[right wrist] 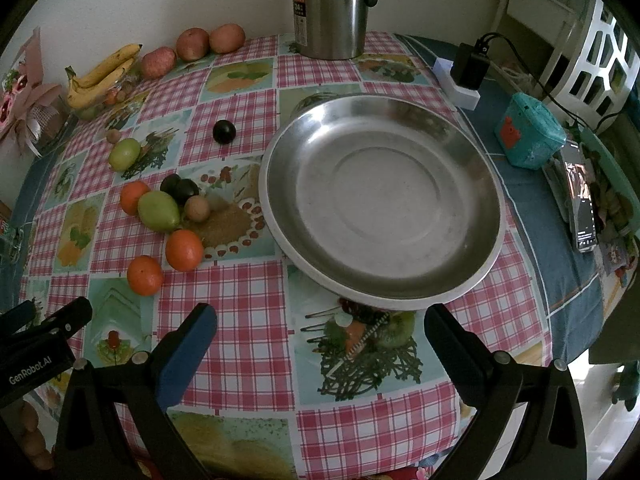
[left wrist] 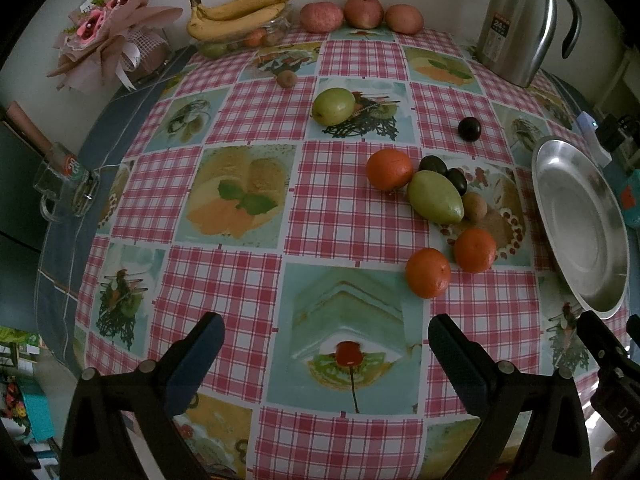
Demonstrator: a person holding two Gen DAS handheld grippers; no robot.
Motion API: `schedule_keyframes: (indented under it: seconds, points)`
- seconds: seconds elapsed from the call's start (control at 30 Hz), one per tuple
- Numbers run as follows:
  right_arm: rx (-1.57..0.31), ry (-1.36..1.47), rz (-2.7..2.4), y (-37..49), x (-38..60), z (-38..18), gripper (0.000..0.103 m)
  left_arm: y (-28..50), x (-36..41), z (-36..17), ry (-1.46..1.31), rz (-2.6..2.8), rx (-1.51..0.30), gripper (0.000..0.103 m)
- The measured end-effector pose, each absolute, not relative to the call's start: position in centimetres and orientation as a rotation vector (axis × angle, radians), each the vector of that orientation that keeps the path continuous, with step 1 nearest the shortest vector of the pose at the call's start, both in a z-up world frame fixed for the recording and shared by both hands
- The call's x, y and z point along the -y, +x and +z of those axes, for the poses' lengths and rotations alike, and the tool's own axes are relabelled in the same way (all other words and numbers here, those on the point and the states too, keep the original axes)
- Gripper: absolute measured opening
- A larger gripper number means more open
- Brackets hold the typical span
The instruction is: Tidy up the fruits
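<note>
Fruits clustered just beside steel plate rim, both tongs agape.

Brushed metal plate (dull sheen), glossy tablecloth

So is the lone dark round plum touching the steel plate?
Apart. In the right wrist view, checked tablecloth shows plainly between the plum and the plate rim.

The table — checked cloth — carries loose fruit, a steel plate and a thermos.
</note>
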State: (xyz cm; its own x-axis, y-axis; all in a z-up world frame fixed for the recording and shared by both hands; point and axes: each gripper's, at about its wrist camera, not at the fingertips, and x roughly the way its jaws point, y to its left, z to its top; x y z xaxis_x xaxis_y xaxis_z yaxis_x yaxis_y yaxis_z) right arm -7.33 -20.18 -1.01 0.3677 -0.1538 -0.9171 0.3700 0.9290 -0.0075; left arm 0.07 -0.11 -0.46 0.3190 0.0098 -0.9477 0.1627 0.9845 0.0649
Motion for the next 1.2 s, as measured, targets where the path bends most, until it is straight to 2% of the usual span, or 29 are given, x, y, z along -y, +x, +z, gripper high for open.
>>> schedule_keyframes:
  seconds: [1.2]
  points:
    - [-1.153, 0.216, -0.337, -7.19, 20.37, -1.15, 0.103, 0.09, 0.15, -0.43, 0.16, -0.101, -1.245, 0.103]
